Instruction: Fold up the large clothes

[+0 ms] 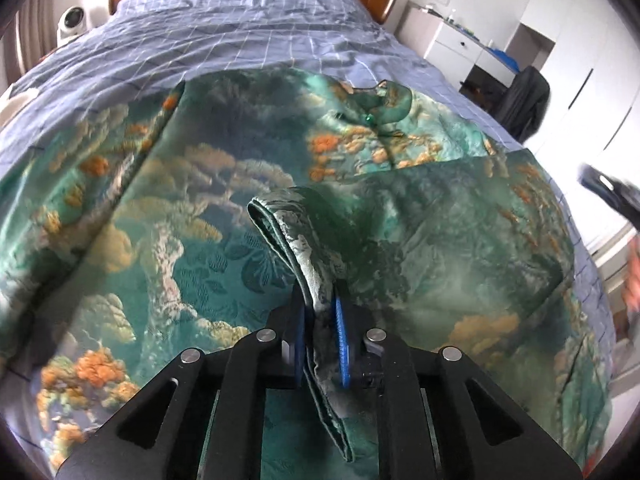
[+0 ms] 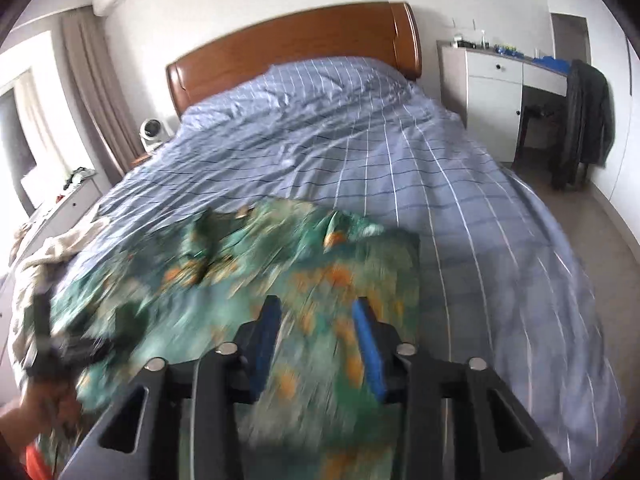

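A large green satin garment (image 1: 192,240) with orange and cream cloud patterns lies spread on the bed, one side folded over itself. My left gripper (image 1: 320,300) is shut on a bunched hem edge of it, and the fold rises out between the blue pads. In the right wrist view the same garment (image 2: 280,264) is blurred. My right gripper (image 2: 318,312) hovers above its near right part, jaws apart with nothing between them. The left gripper (image 2: 52,344) shows as a dark blur at the garment's left edge, with a hand below it.
The bed has a blue checked cover (image 2: 440,200) and a wooden headboard (image 2: 300,40). A beige cloth (image 2: 52,248) lies at the bed's left edge. A white fan (image 2: 152,132) stands left of the bed; a white desk (image 2: 496,80) and a chair draped with a dark jacket (image 2: 584,120) stand right.
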`<control>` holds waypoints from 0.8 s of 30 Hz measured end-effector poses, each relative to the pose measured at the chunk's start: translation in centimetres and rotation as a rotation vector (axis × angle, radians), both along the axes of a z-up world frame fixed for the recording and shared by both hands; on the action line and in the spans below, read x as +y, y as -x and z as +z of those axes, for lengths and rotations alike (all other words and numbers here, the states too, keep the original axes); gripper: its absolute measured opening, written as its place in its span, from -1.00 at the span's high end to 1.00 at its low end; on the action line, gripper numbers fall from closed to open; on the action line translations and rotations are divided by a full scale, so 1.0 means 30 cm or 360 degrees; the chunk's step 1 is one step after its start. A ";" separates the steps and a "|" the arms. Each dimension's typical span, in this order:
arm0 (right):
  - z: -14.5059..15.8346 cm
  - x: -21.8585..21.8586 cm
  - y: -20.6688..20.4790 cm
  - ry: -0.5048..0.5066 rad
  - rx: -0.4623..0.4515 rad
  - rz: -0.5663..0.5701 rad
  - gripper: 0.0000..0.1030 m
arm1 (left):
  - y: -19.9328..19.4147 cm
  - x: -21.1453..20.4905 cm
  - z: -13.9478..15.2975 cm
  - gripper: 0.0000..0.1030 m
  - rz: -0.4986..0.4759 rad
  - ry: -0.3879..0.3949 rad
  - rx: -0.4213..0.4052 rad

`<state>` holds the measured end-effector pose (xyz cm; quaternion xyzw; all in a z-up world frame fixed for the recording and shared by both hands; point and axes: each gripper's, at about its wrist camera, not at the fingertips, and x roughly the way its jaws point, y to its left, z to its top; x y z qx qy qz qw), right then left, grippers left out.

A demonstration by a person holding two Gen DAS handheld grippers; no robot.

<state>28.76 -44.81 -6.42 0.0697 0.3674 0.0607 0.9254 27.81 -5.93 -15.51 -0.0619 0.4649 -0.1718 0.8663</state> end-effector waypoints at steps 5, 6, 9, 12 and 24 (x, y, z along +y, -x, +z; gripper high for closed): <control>-0.175 -0.003 -0.236 -0.0070 0.0132 -0.0050 0.27 | 0.000 0.024 -0.048 0.68 0.0019 0.0077 -0.0031; -0.258 -0.010 -0.281 -0.0115 0.0277 -0.0059 0.31 | 0.004 0.031 -0.056 0.68 0.0020 0.0105 -0.0042; -0.393 -0.010 -0.299 -0.0125 0.0373 -0.0075 0.33 | -0.005 0.034 -0.072 0.67 0.0022 0.0117 -0.0049; -0.372 -0.009 -0.263 -0.0125 0.0358 -0.0082 0.32 | 0.004 0.036 -0.068 0.67 0.0020 0.0100 -0.0063; -0.379 -0.064 0.117 -0.0284 0.0502 0.0037 0.32 | 0.014 0.002 -0.061 0.67 0.0020 -0.0028 -0.0124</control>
